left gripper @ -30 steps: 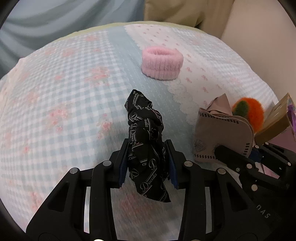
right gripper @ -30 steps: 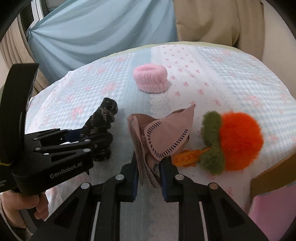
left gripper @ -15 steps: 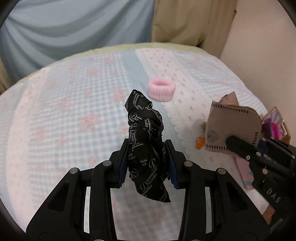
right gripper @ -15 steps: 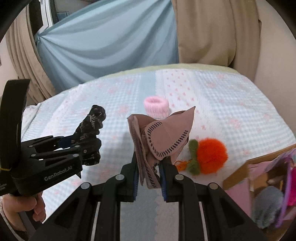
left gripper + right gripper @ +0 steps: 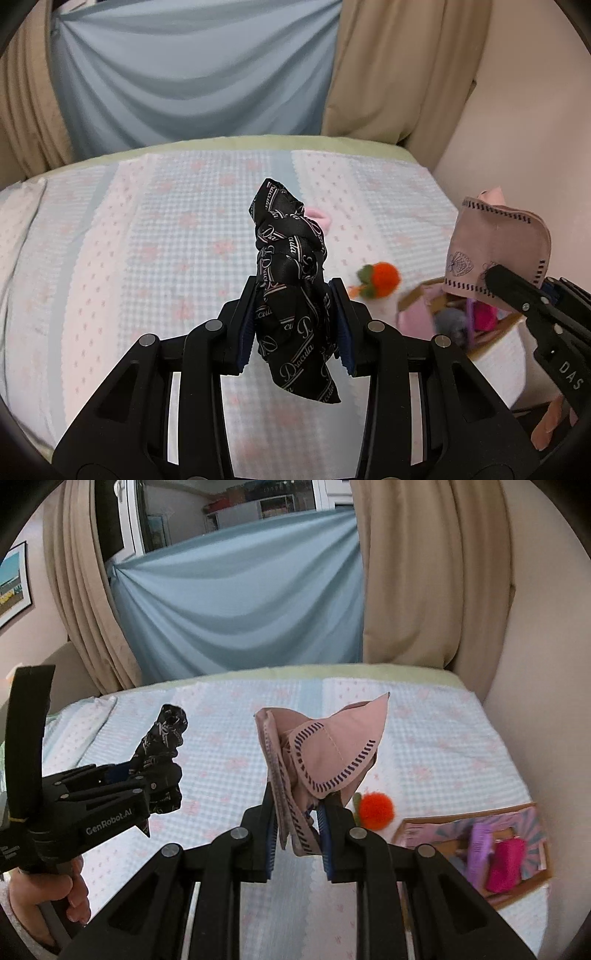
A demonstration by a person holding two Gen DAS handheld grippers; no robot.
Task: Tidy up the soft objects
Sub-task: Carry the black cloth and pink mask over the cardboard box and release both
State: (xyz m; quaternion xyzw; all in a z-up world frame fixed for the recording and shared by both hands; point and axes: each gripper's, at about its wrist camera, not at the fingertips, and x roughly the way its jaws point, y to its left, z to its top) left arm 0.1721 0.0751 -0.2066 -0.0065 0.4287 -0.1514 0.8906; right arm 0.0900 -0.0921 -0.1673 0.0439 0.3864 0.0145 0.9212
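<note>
Left wrist view: the left gripper (image 5: 294,325) has its jaws clamped on a black scarf (image 5: 291,280), a glossy, satin-like cloth twisted into a lumpy upright roll with pale script lettering printed across it. Its loose tail hangs below the blue ribbed pads (image 5: 341,328). The roll is held up off the bedspread (image 5: 129,258), a waffle-textured cloth in pale blue gingham and white panels with pink flowers. The scarf hides most of a pink fuzzy band (image 5: 320,218) lying on the bed behind it. To the right lies a fluffy orange pom-pom (image 5: 384,278) with a green tuft, and just beyond it an open cardboard box (image 5: 436,306) with blurred soft things inside. At the far right the right gripper (image 5: 517,291) holds a folded dusty-pink cloth (image 5: 498,251) edged with dark dashed stitching, in the air above the box.

Right wrist view: the right gripper (image 5: 298,834) has its jaws closed on the pink cloth (image 5: 325,753), a stack of flat folds fanning out to a point at the top, matte and felt-like. It partly covers the orange pom-pom (image 5: 375,808) on the bedspread (image 5: 443,746). The box (image 5: 517,849) sits at lower right, holding a purple and a magenta item. On the left, the left gripper (image 5: 155,775) holds the black scarf (image 5: 162,734) upright, with a hand (image 5: 48,893) on its handle. Blue drapery (image 5: 240,602) and beige curtains (image 5: 424,572) hang behind the bed.
</note>
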